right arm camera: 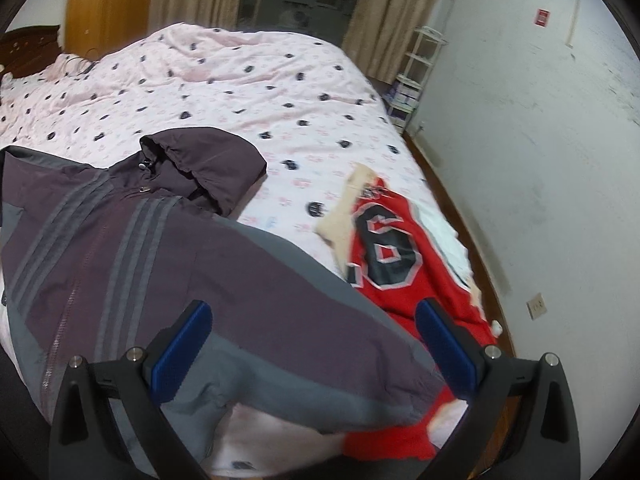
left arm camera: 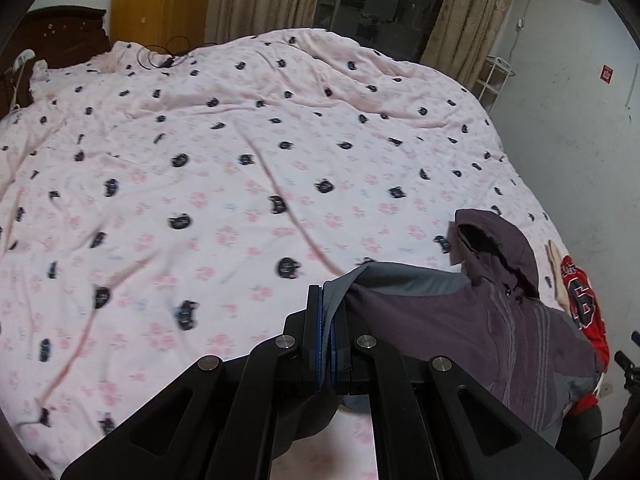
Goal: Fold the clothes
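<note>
A dark purple and grey hooded jacket (right arm camera: 120,232) lies front up on the pink bed, hood (right arm camera: 212,164) toward the far side. My left gripper (left arm camera: 328,300) is shut on a grey fold of the jacket's sleeve (left arm camera: 400,280), lifted a little off the cover. The jacket body (left arm camera: 520,332) spreads to its right. My right gripper (right arm camera: 312,320) is open and empty, its blue pads (right arm camera: 184,348) either side of the jacket's other sleeve (right arm camera: 304,344), just above it.
A red jersey (right arm camera: 392,256) with a black number lies beside the jacket at the bed's right edge, over a beige garment (right arm camera: 344,216). The pink cat-print cover (left arm camera: 200,160) spreads to the left. A white rack (right arm camera: 412,72) and wall stand right.
</note>
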